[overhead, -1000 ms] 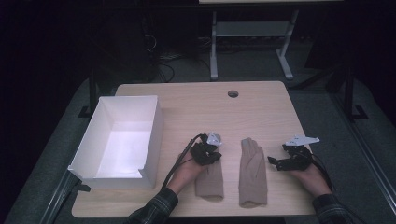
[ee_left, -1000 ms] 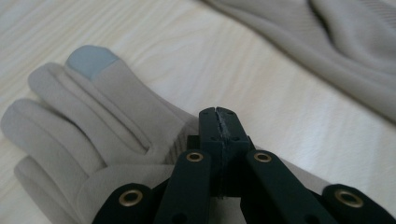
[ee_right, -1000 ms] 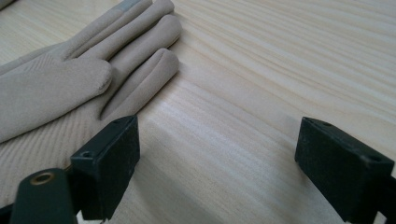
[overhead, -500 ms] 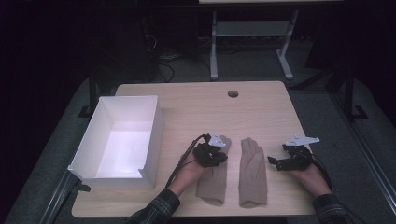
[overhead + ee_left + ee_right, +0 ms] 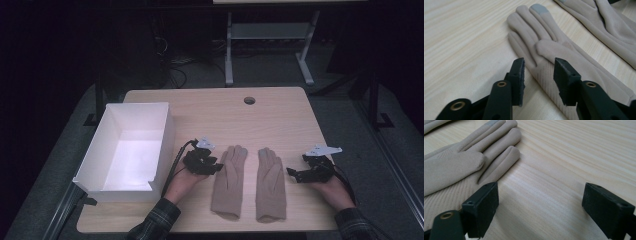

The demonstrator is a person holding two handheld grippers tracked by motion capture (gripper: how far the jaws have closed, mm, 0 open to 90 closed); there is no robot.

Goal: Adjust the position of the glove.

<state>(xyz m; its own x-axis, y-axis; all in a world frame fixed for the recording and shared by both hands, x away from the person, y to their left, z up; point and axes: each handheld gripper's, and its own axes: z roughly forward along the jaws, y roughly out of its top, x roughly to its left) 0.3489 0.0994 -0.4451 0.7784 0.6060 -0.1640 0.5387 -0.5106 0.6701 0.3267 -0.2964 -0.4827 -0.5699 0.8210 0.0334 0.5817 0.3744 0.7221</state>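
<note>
my counter [image 5: 280,117] is pale wood with a straight grain and a small round hole [image 5: 249,100] near its far edge. it stands on a grey floor mat in a dark room, and behind it i make out a metal frame [image 5: 229,50] and some loose cables on the floor. a white open box [image 5: 165,137] sits on the counter's left side.

two beige knit gloves lie flat in front of me, side by side and apart, fingers pointing away from me. the left glove [image 5: 228,180] has a ribbed panel across its back and a grey pad on one fingertip, thumb folded over the palm. the right glove [image 5: 270,182] looks the same, with a grey tip too.

my left tool [image 5: 212,166] sits just beside the left glove's outer edge. its jaws have just been opening, and now they stand released above the glove's edge, pressing on nothing. my right tool [image 5: 295,174] rests to the right of the right glove, spread wide over bare wood, with one jaw near the glove's edge.
</note>
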